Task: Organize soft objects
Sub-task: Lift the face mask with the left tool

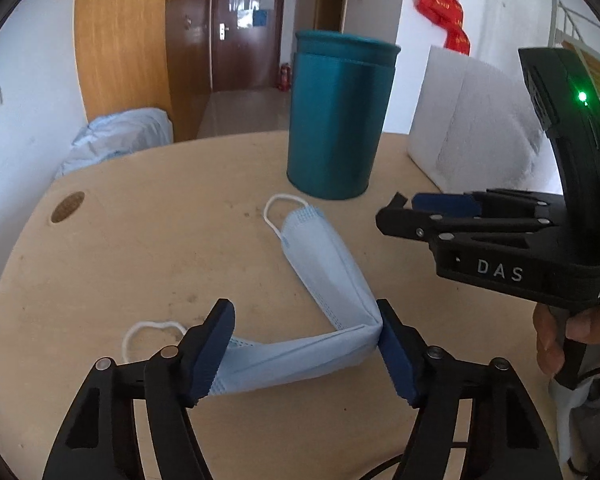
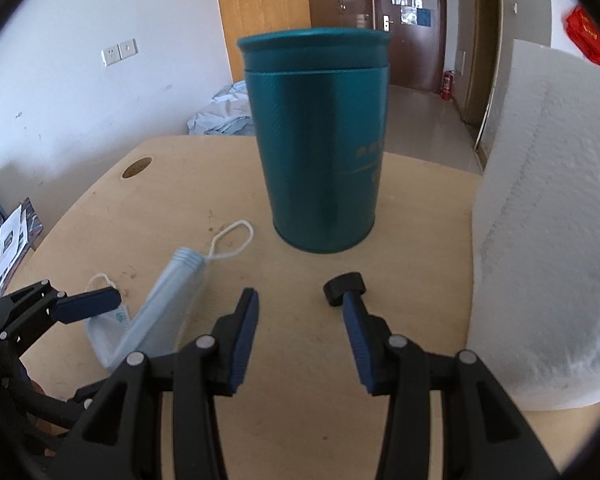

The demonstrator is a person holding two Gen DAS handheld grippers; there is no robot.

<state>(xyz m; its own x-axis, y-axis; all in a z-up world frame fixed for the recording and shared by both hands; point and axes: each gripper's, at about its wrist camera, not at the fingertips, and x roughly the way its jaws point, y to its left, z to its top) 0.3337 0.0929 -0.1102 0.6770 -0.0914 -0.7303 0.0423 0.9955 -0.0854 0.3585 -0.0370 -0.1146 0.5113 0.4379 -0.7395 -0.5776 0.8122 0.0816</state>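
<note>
Pale blue face mask [image 1: 328, 280] lies bent on the table, white ear loops splayed

We see a light wooden table [image 1: 148, 248] with a rounded edge and a round brown cable cap [image 1: 67, 207] near its far left corner. On it lie a folded pale blue face mask [image 1: 324, 264], an upright teal canister [image 1: 340, 120] beyond it, and a white foam block [image 2: 548, 240] at the right.
</note>
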